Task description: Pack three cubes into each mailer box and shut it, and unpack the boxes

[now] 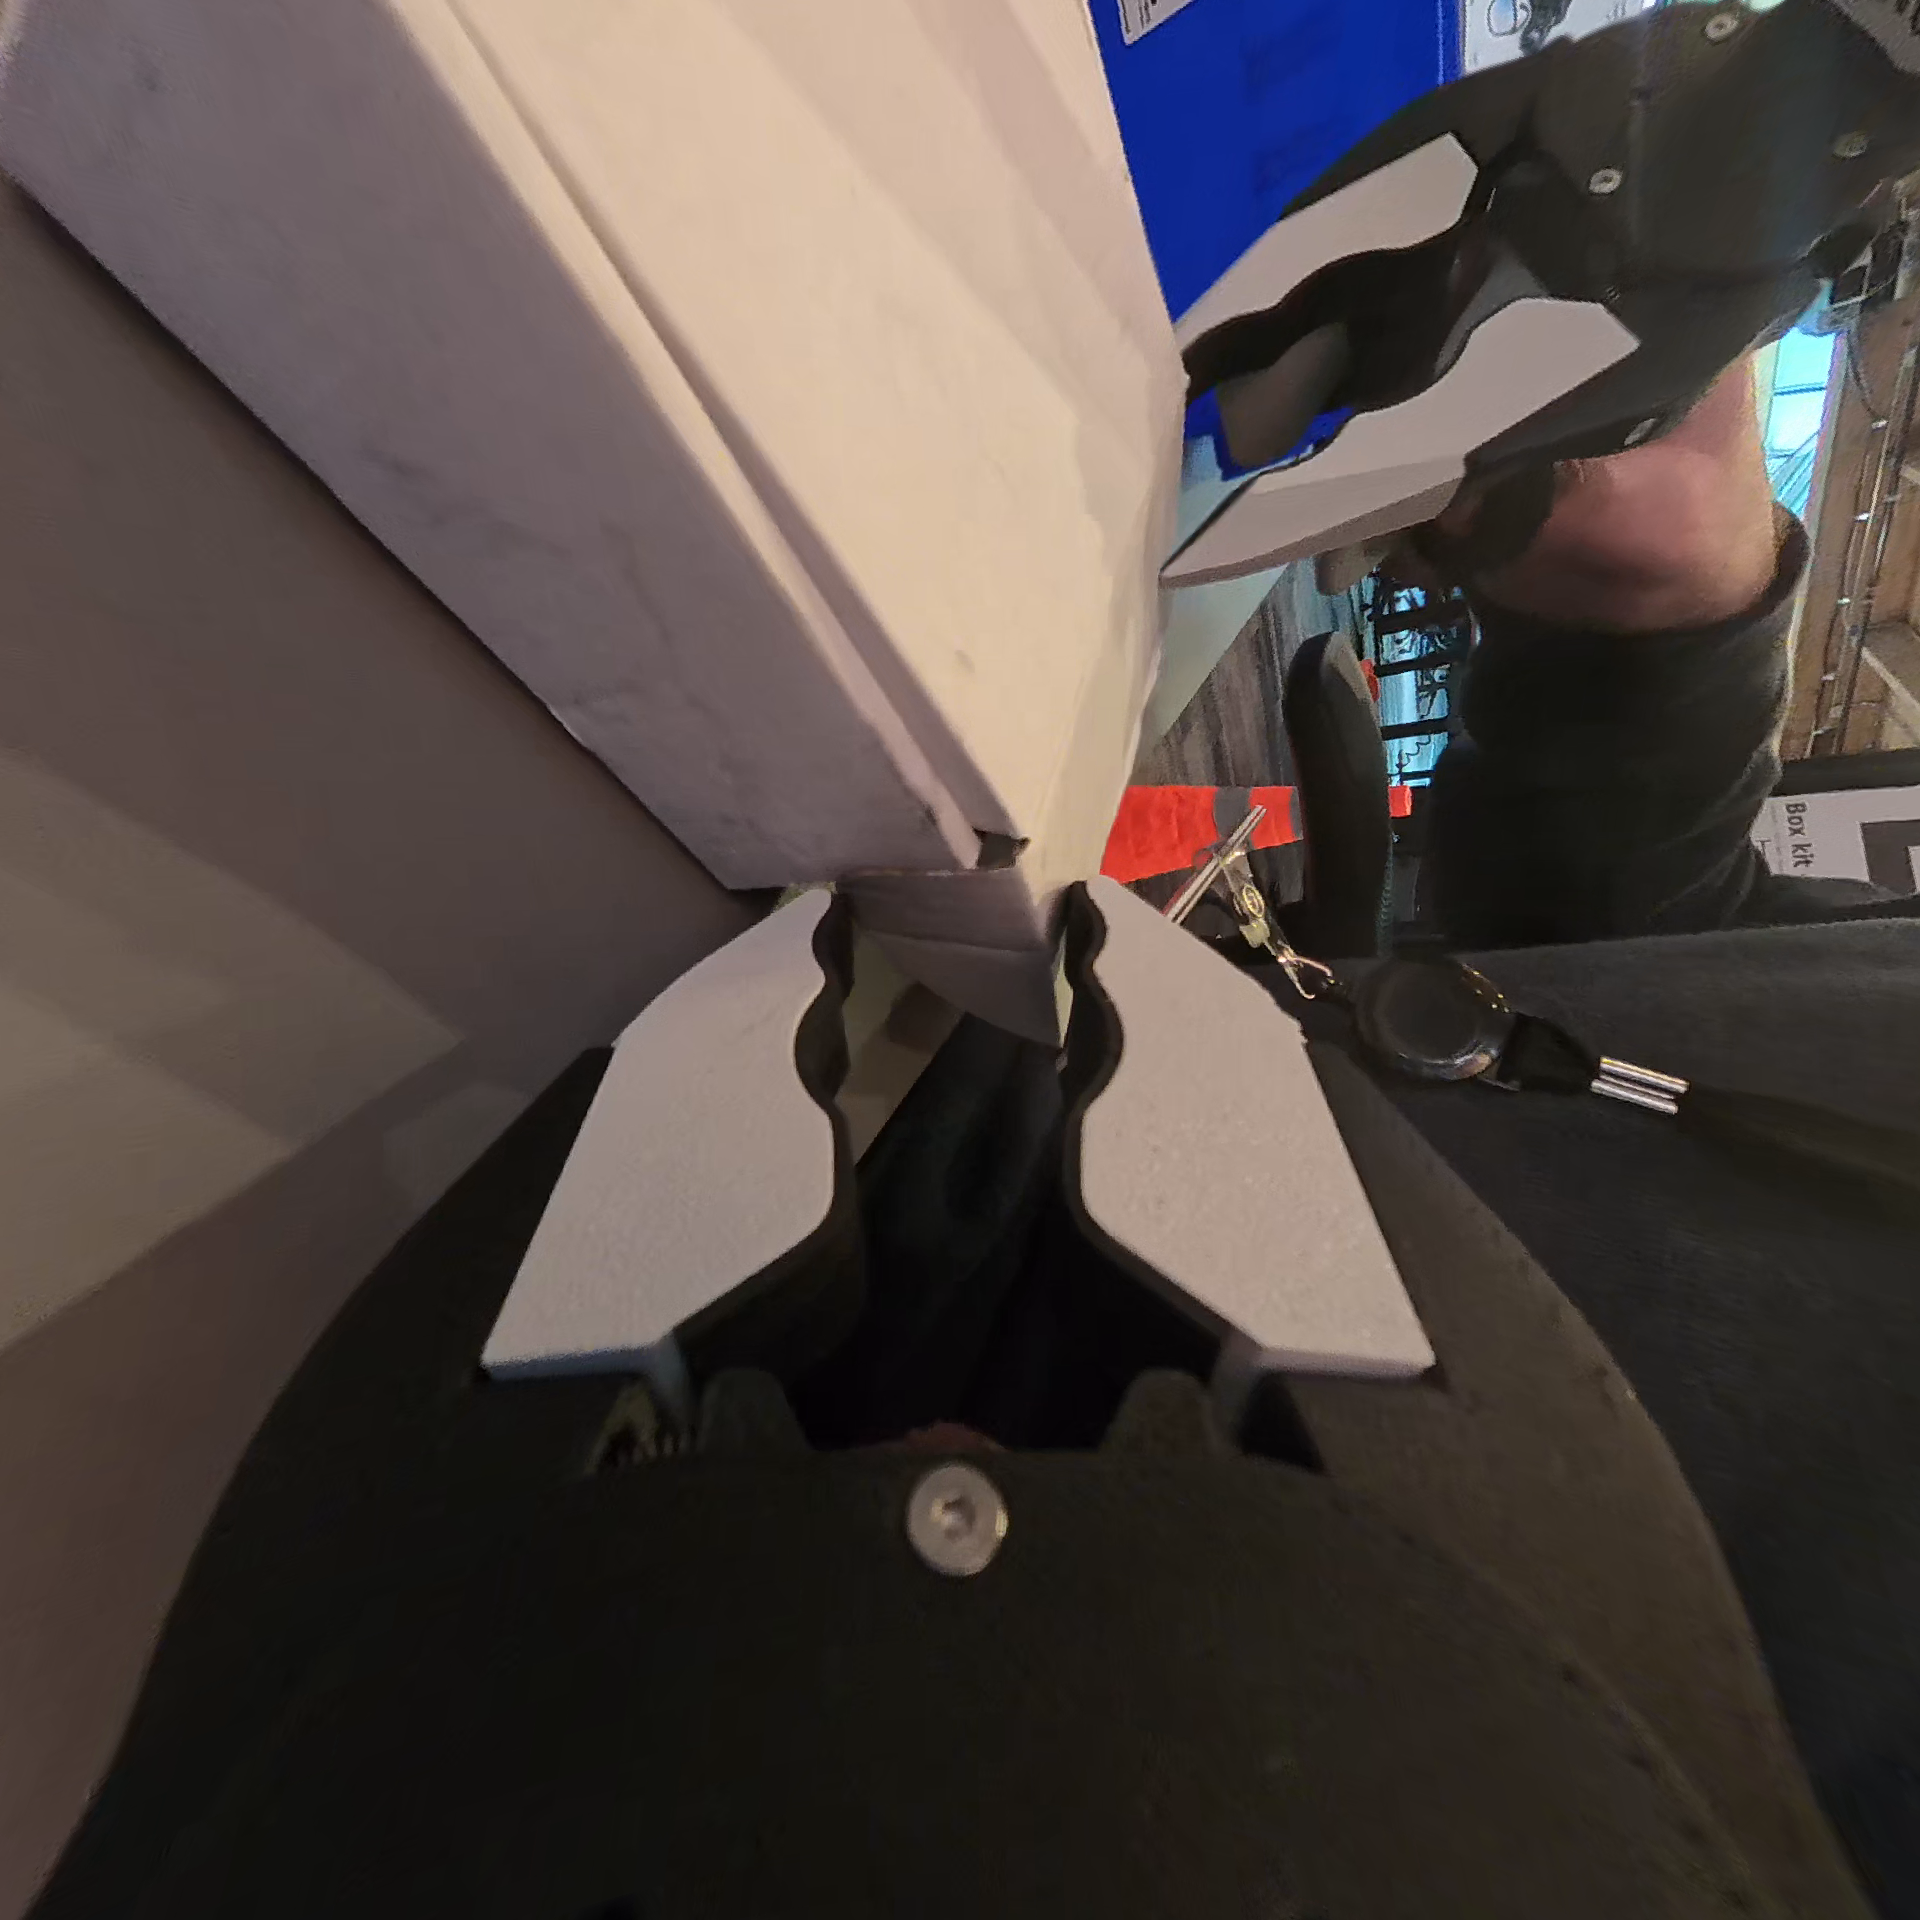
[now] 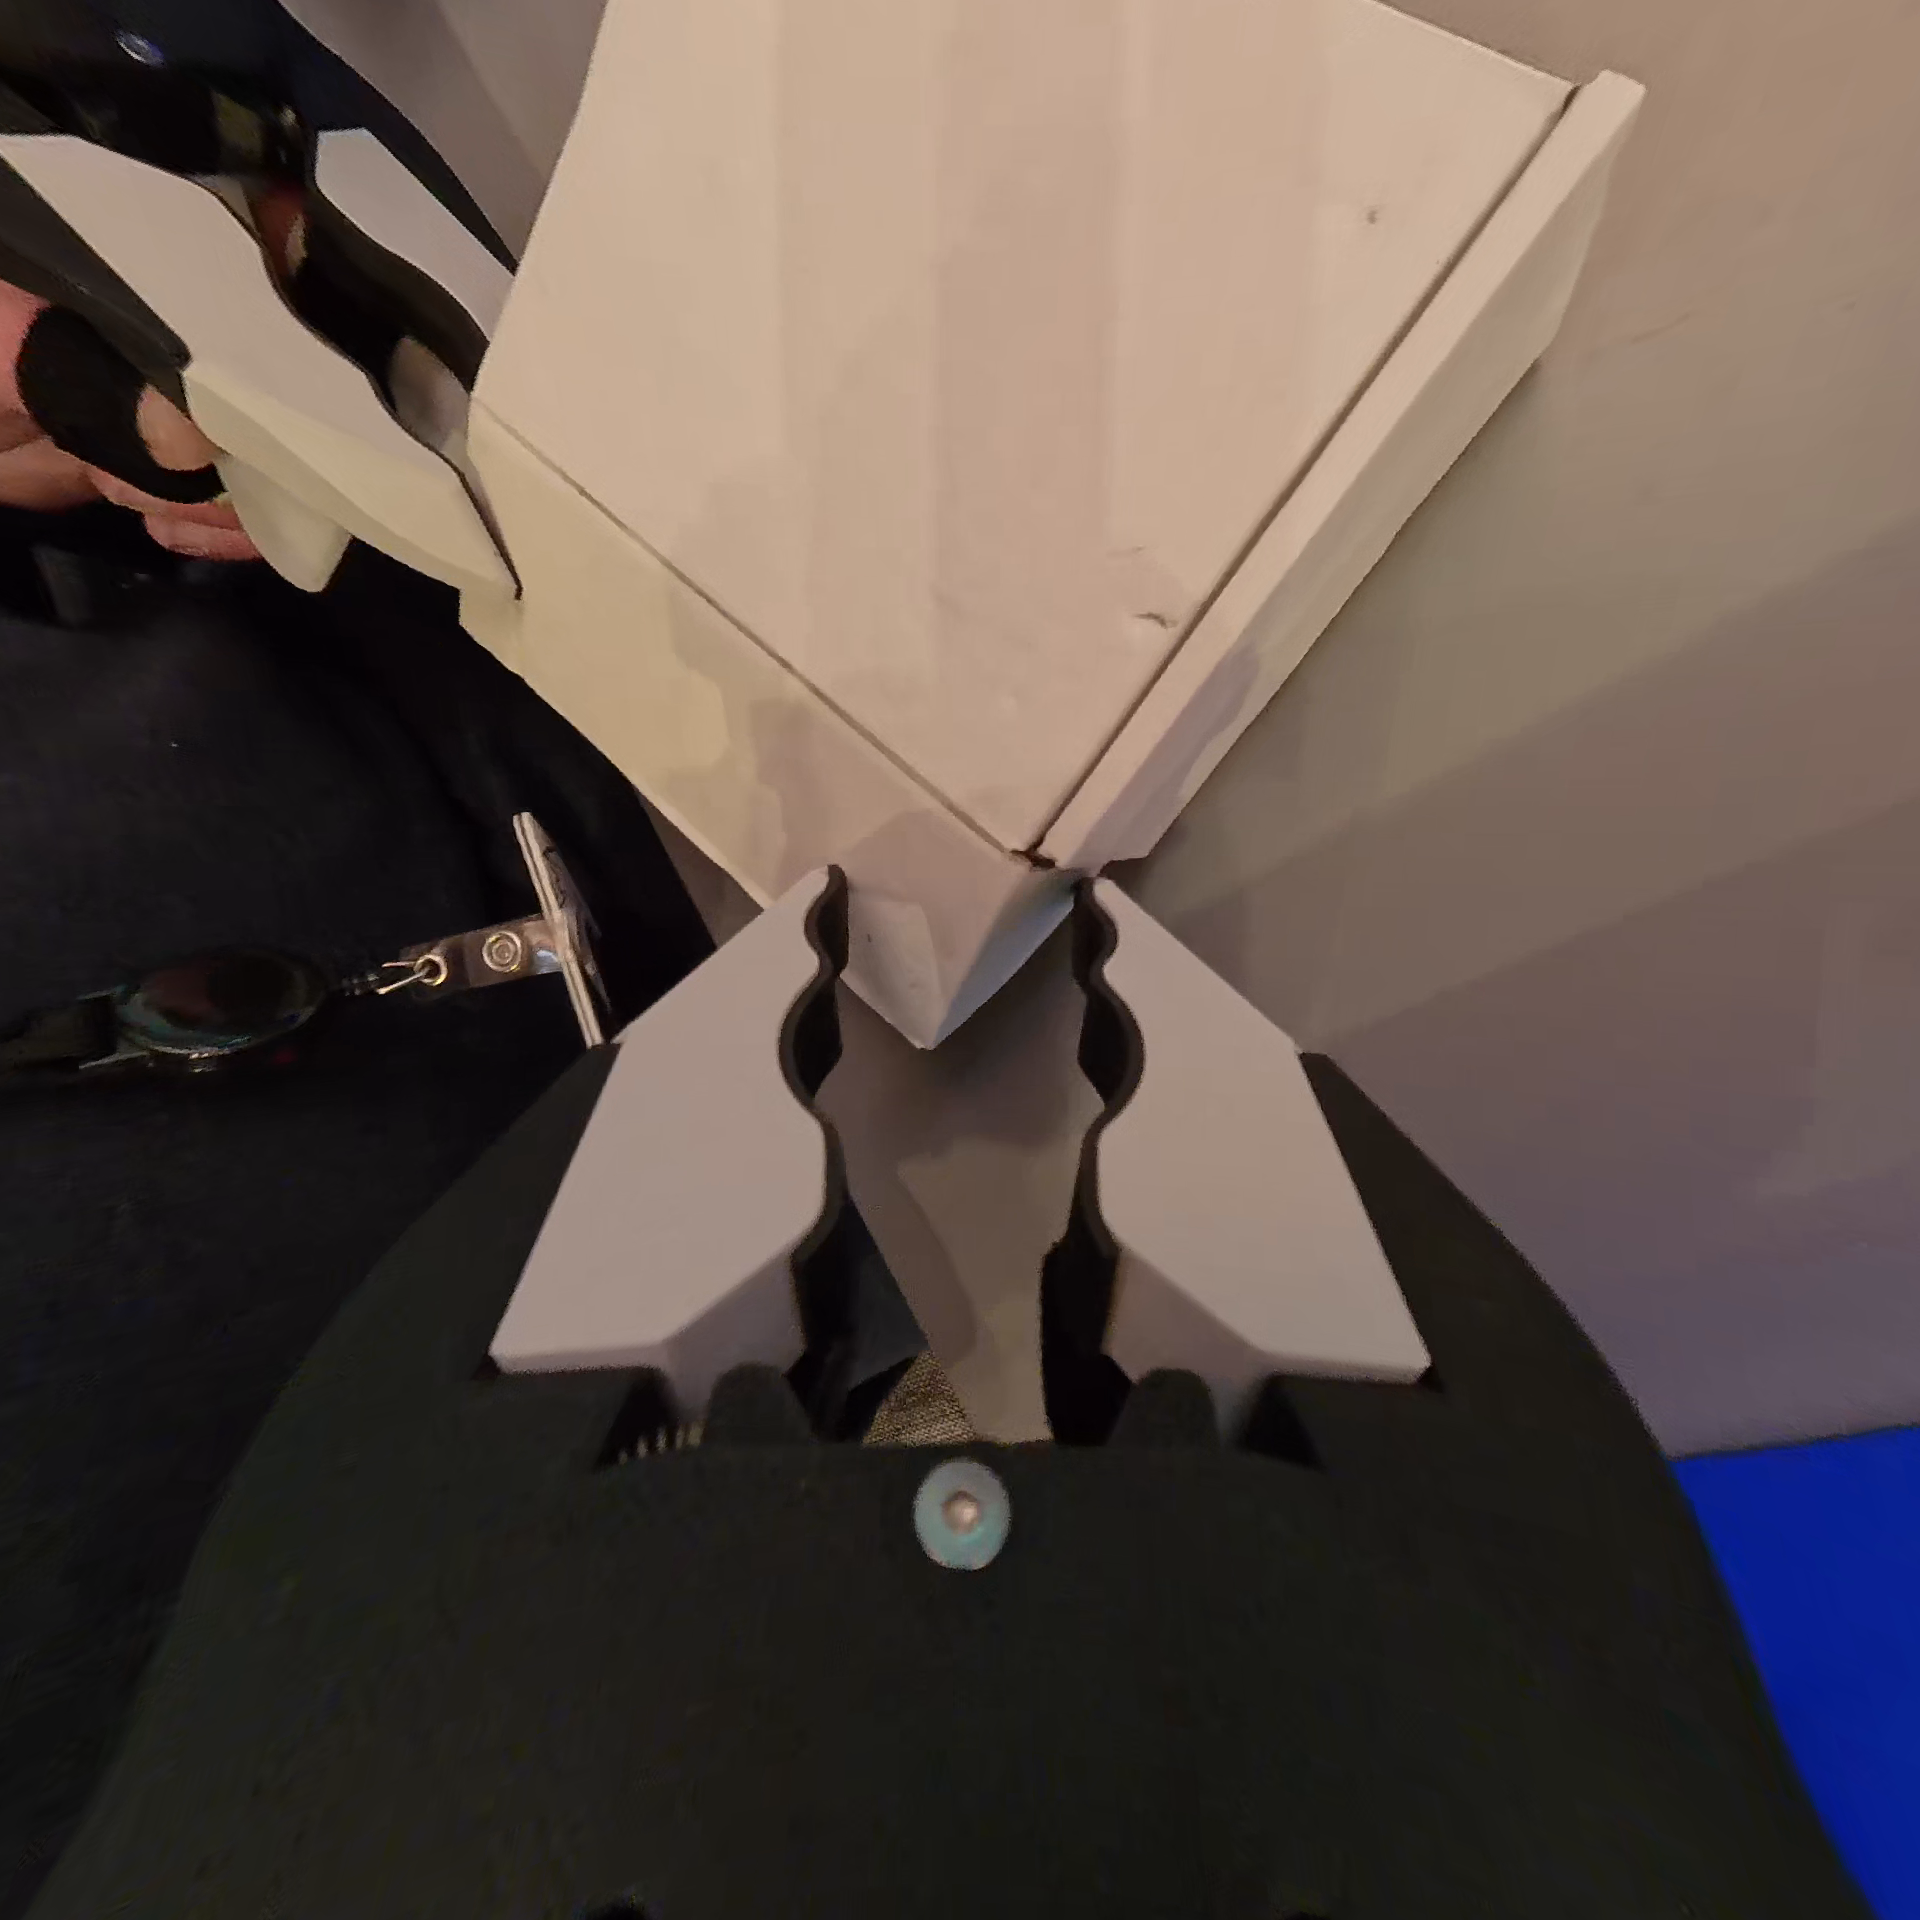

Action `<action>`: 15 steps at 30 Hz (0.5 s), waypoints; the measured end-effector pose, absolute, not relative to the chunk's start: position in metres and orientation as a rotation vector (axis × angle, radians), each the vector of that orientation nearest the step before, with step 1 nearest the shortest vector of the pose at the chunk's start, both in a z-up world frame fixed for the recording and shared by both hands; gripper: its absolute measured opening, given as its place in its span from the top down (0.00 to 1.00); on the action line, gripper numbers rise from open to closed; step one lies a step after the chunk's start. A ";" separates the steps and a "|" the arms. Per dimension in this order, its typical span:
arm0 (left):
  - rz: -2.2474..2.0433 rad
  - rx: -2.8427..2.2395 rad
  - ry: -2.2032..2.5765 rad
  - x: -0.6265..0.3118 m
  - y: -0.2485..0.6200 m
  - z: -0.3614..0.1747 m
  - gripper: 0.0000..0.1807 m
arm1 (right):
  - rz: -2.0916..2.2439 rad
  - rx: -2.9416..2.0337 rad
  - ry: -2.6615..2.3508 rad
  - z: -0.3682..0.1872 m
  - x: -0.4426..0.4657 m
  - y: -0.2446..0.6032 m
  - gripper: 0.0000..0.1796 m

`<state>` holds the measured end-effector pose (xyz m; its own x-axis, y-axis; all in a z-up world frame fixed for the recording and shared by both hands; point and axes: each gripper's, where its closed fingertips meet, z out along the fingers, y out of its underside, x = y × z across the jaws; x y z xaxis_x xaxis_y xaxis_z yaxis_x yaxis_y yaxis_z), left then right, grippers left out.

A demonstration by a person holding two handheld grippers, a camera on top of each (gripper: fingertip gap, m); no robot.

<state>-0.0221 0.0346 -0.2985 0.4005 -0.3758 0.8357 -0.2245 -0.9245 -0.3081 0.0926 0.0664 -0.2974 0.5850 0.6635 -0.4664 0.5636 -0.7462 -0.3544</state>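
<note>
A white mailer box (image 1: 727,416) with its lid shut fills the left wrist view, tilted, with one corner pinched between the jaws of my left gripper (image 1: 951,914). The right wrist view shows the box (image 2: 987,416) from the other side, its near corner wedged between the jaws of my right gripper (image 2: 958,894). Each gripper shows in the other's view at a box corner: the right gripper (image 1: 1179,457) at upper right, the left gripper (image 2: 488,520) at upper left. No cubes are in view.
A grey table top (image 1: 156,727) (image 2: 1558,935) lies behind the box. A person in dark clothes sits close, with a badge reel (image 1: 1434,1023) (image 2: 208,997) hanging at the waist. A blue panel (image 1: 1247,125) stands behind, and an orange strip (image 1: 1174,842) lies farther off.
</note>
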 end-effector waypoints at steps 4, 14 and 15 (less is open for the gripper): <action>-1.559 -2.509 0.522 -0.023 0.036 -0.299 0.79 | 0.866 -2.661 -1.022 -0.299 0.090 0.069 0.77; -1.618 -2.516 0.488 -0.022 0.036 -0.298 0.79 | 0.966 -2.658 -0.869 -0.290 0.081 0.084 0.69; -1.617 -2.516 0.488 -0.022 0.036 -0.298 0.79 | 0.996 -2.655 -0.837 -0.290 0.078 0.087 0.66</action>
<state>-0.0223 0.0365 -0.2980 0.3806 -0.3262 0.8653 -0.2071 -0.9420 -0.2640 0.0780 0.0865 -0.2904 0.6160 0.5663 -0.5477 0.4423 -0.8239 -0.3544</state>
